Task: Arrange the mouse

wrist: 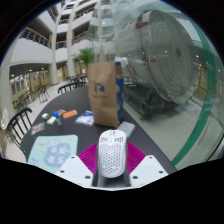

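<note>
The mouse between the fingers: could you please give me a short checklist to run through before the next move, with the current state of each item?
1. Mouse sits between the two fingers: ok; the white perforated shell is centred there.
2. Both pads press on the mouse: cannot tell; the contact at either side is hidden by the shell.
3. Mouse is off the table: cannot tell from this view.
4. Path ahead of the gripper: ok; dark tabletop is bare up to the paper bag.
5. Paper bag stands upright beyond the mouse: ok.
6. Light green mat lies apart from the mouse, beside the fingers: ok.
</note>
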`<state>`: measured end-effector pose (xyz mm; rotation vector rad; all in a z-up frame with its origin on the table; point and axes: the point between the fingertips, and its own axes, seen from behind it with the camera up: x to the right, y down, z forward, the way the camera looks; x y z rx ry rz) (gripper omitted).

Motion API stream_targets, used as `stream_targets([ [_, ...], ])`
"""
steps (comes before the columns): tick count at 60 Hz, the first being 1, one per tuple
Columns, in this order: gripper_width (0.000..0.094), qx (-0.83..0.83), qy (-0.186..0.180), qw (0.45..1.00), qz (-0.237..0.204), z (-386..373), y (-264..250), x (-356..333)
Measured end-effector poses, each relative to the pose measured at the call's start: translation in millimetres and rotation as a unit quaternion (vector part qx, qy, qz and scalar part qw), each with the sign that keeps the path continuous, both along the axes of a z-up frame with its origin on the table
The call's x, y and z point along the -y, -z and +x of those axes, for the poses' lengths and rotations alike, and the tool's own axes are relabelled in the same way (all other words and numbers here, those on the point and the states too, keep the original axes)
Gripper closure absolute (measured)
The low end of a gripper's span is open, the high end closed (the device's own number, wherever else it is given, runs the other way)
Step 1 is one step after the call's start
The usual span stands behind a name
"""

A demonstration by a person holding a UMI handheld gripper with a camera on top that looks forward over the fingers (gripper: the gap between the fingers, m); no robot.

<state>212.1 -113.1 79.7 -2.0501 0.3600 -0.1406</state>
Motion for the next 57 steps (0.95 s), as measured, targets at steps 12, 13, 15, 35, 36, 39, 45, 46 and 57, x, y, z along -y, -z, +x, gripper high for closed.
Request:
stream_targets([
  [12,0.058,0.004,-0.099,0.994,0.035,-200.4,-47.4,-103.3],
  [13,0.0579,0.0,-0.106,0.994,0.031,-214.0,-40.6,-110.2],
  [15,0.058,-0.006,-0.118,0.993,0.018,-233.9,-21.1,-126.5],
  [35,0.0404,-0.032,-0.149,0.984,-0.096,-289.7,92.8,-135.7],
  [36,0.0376,-0.035,-0.152,0.983,-0.1,-291.3,94.9,-136.2],
  [39,0.0192,-0.044,-0.163,0.981,-0.097,-293.6,89.6,-128.4],
  [45,0.0082,-0.049,-0.179,0.978,-0.091,-291.8,73.8,-99.5],
  [46,0.0083,-0.049,-0.183,0.978,-0.091,-290.9,71.1,-92.7],
  [57,0.0084,-0.034,-0.201,0.976,-0.082,-260.1,44.8,-8.4],
])
